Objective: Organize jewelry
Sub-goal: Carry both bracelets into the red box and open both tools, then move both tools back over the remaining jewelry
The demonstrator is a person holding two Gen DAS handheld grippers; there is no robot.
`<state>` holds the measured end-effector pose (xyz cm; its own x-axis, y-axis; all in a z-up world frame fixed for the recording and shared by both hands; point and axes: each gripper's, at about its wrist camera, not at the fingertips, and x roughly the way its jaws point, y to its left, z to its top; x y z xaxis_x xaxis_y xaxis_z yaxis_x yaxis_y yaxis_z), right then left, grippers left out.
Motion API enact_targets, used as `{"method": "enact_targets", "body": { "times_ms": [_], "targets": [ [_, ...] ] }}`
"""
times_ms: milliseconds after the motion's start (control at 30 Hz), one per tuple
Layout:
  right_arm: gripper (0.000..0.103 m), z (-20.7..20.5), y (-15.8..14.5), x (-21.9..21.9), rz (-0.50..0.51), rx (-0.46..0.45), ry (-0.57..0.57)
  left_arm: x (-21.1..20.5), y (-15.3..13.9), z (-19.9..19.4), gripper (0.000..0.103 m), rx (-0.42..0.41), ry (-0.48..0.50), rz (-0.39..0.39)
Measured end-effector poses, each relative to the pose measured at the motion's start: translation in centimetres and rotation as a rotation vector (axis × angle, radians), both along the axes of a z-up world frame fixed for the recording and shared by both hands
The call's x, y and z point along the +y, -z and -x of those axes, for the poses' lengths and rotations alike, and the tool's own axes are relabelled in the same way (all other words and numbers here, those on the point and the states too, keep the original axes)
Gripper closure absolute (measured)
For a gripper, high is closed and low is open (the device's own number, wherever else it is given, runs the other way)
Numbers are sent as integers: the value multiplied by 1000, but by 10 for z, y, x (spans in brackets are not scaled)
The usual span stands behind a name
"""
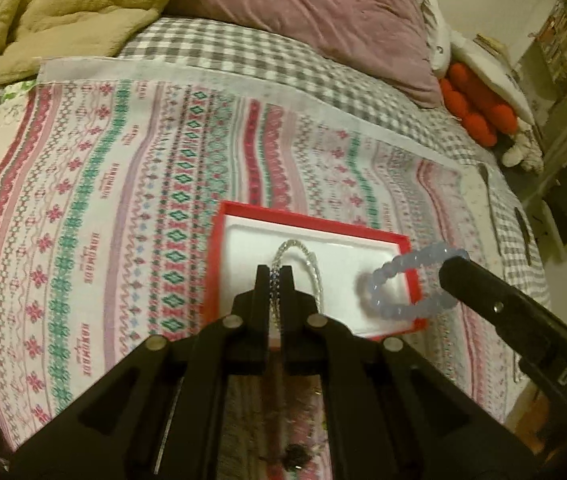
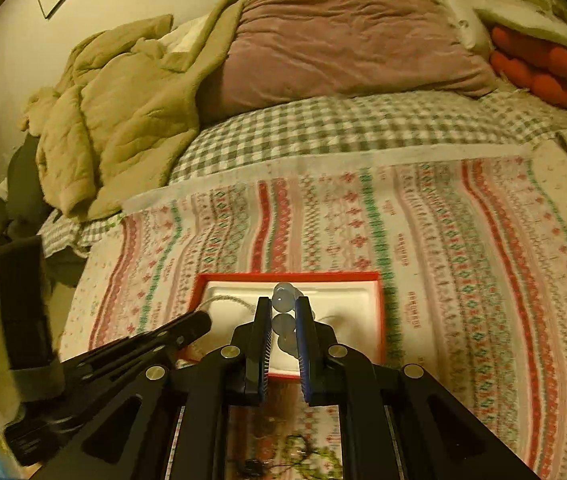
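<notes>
The left gripper [image 1: 274, 276] pinches a thin silver bangle [image 1: 299, 258] between its closed fingers, holding the loop up on edge over the white inside of the red box [image 1: 311, 222]. The right gripper [image 2: 283, 312] is pressed onto a pale blue bead bracelet [image 2: 283, 300], the beads stacked between its blue-lined fingers, also above the box. In the left wrist view the same bracelet [image 1: 399, 280] hangs from the right gripper's tip [image 1: 453, 270] over the box's right edge. The box lies open on a patterned cloth [image 1: 103, 200] spread over a checked bedsheet [image 1: 243, 46]. Behind it sit a mauve pillow [image 2: 347, 40], a tan quilt [image 2: 123, 112] and a red and white soft toy [image 1: 471, 108].
</notes>
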<state>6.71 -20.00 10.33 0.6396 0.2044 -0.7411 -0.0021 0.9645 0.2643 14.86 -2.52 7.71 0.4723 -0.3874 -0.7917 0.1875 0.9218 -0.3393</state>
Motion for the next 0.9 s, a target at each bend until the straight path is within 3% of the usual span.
{"method": "enact_targets", "body": {
  "times_ms": [267, 533, 600, 667, 800, 867, 900],
  "targets": [
    [91, -16, 32, -1, 89, 77, 33, -6, 9, -2, 98, -19, 16, -70],
    [91, -19, 42, -15, 128, 97, 62, -13, 3, 3, 97, -65, 32, -100],
    [90, -18, 39, -17, 133, 99, 66, -13, 1, 5, 87, -66, 35, -110],
    [87, -15, 36, -20, 125, 99, 65, -13, -3, 9, 67, -71, 35, -116],
    [83, -6, 27, -24, 132, 93, 70, -11, -11, 19, 59, -72, 37, -135],
    [79, -2, 23, -25, 134, 91, 72, -10, -14, 25, 47, -68, 37, -143],
    [72, 1, 21, -26, 135, 90, 73, -9, -15, 28, 44, -67, 34, -147]
  ]
}}
